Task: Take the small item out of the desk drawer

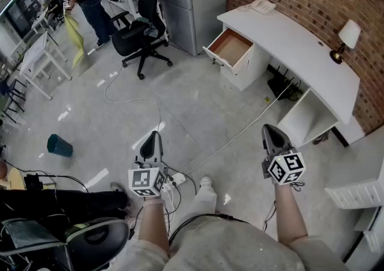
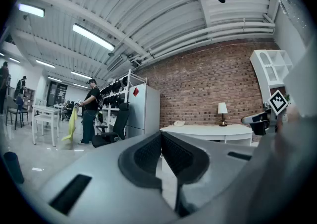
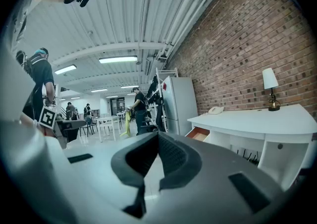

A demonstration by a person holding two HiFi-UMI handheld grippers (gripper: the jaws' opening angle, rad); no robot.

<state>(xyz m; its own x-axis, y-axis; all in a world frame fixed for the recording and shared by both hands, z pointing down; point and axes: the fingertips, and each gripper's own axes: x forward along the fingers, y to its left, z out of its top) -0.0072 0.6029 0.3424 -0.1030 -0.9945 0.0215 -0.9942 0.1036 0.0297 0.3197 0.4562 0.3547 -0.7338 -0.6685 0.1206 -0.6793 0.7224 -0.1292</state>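
1. The left gripper [image 1: 152, 136] is keeping its jaws pressed together. In the left gripper view the dark ribbed pads are meeting along their length with nothing between them.
2. The right gripper [image 1: 273, 129] is likewise pinched shut and holding nothing. Its own view shows the pads touching at the tips, with bare floor beyond them.
3. The person is holding both forearms out in front of the body, with the grippers roughly level and pointing toward the desk [image 1: 300, 45]. Both are well apart from the desk, across open floor. The right gripper is the nearer of the two, and the left is further off to the side.
4. The drawer [image 1: 231, 47] is standing pulled open under the end of the desk where the telephone [image 1: 262, 5] is sitting. Its wooden inside is showing. From this far off, the small item cannot be made out inside the drawer.
5. A lamp [image 1: 347, 37] is standing at the other end of the desk, by the brick wall. A white cable [image 1: 240, 135] is running over the floor from the desk toward the person's feet.
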